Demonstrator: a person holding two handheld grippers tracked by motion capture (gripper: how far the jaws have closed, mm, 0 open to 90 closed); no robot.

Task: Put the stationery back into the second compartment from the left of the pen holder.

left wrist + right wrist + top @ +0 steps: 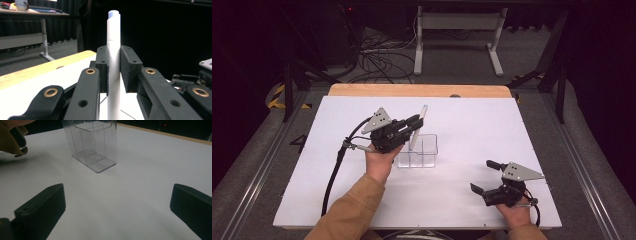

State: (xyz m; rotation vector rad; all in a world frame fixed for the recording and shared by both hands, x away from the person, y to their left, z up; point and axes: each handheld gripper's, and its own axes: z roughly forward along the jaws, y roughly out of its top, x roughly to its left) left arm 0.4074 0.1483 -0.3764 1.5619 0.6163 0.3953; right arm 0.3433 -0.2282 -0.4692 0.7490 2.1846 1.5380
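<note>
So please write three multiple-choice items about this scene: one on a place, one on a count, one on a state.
1. Where is the clear box?
A. on the white table
B. on the floor
C. in the right gripper

2. How many grippers hold something?
A. none
B. one
C. two

3. How does the right gripper stand?
A. shut on the box
B. shut on nothing
C. open

Key: 1 A, the box stands on the table; 2 B, the left gripper clamps the white tube; 3 C, the jaws stand wide apart over bare table.

Left tongs [416, 124] clamped; right tongs [485, 176] spread wide.
</note>
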